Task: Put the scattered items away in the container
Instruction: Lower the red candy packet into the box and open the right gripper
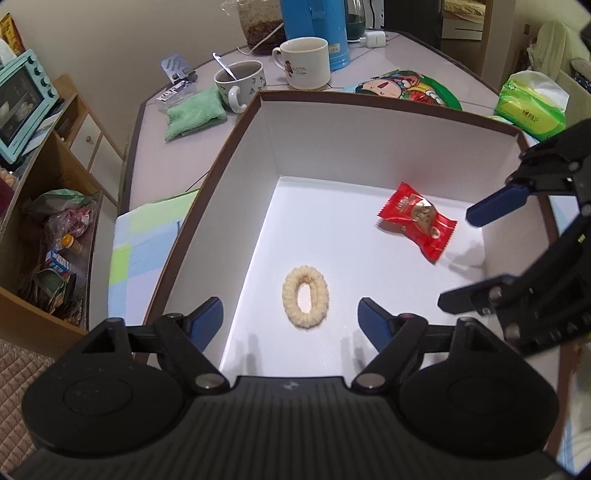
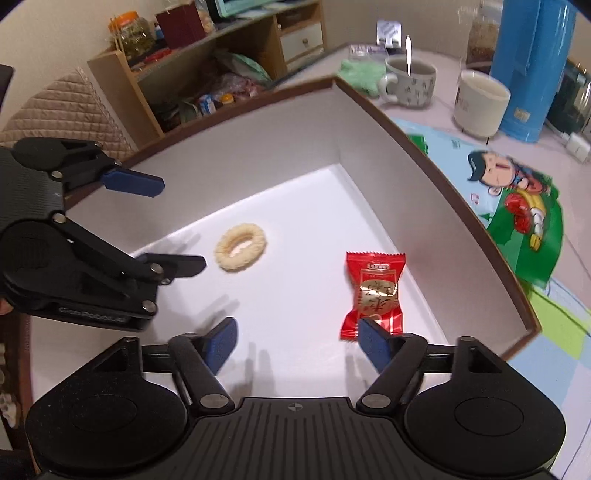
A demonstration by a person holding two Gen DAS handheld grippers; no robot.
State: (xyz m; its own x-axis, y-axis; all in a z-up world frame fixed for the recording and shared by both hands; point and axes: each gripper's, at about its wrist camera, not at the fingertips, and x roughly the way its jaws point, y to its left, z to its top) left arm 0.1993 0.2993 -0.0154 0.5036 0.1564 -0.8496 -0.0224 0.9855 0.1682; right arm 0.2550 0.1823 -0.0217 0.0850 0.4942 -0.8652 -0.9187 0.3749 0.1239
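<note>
White floor and white walls inside the box [image 1: 388, 147], trimmed by a dark brown rim. On that white floor, a pale cream ring biscuit [image 1: 305, 297], and to its right a bright red sachet [image 1: 417, 221] with a gold emblem in the middle. Both grippers, left gripper [image 1: 290, 319] and right gripper [image 2: 297, 338], are black with deep blue finger pads. Beyond the far wall: a white mug [image 1: 304, 62] with a small cartoon print, a grey-patterned mug [image 1: 242, 83], a sky-blue flask [image 1: 314, 29]. Far left, a mint green cloth [image 1: 194, 116]. Far right, a lime green tissue pack [image 1: 532, 107]. Under the box, a checked cloth [image 1: 144, 251] in pastel green, blue and lilac.
</note>
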